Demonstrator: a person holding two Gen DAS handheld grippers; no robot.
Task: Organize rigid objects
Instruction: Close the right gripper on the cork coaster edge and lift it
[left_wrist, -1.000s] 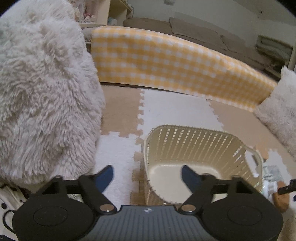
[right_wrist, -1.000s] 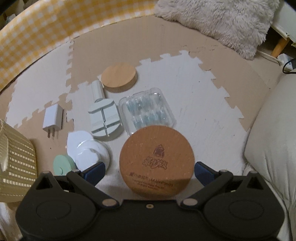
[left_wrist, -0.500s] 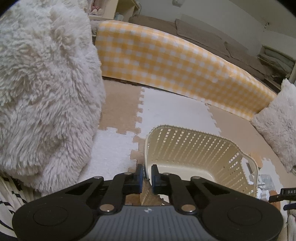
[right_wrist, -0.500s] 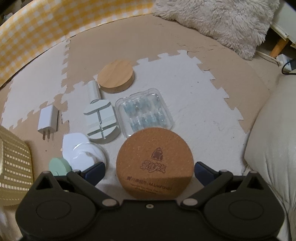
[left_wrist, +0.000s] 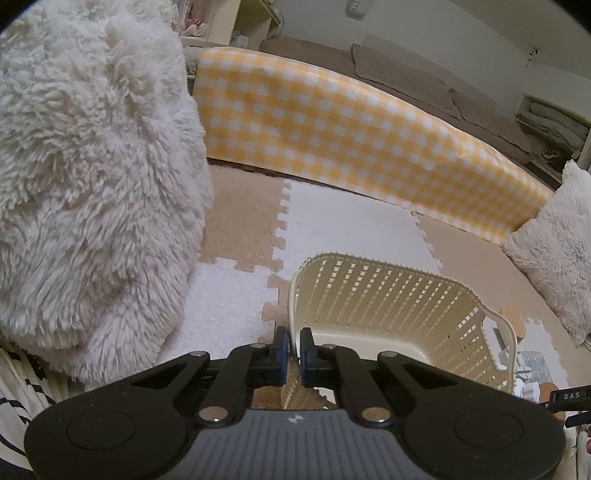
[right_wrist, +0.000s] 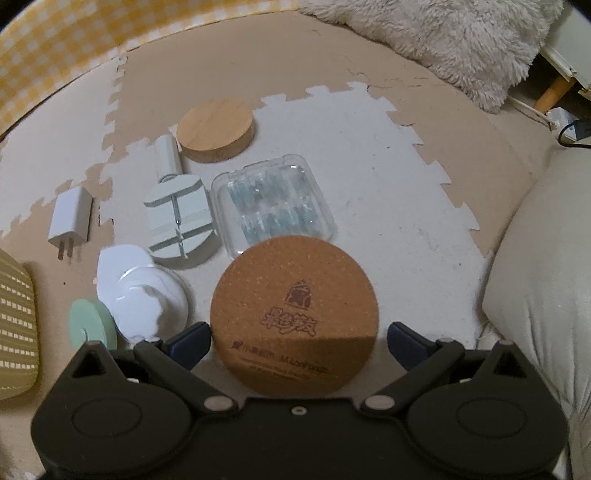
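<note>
The left claw (left_wrist: 291, 350) is pinching the near rim of the basket (left_wrist: 406, 306) on the floor mat; the right claw (right_wrist: 297, 338) is hanging wide open, empty, around the cork coaster (right_wrist: 294, 317) lying beside the clear case (right_wrist: 273, 206)

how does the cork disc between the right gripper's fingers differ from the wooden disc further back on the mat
The cork disc is speckled reddish brown with a printed logo and text; the wooden disc is pale, smooth and unmarked. The cork disc looks thin, while the wooden disc shows a thick side edge. The cork disc sits between the open fingers of the right gripper; the wooden disc lies untouched beyond the other items. Both are round and flat.
</note>
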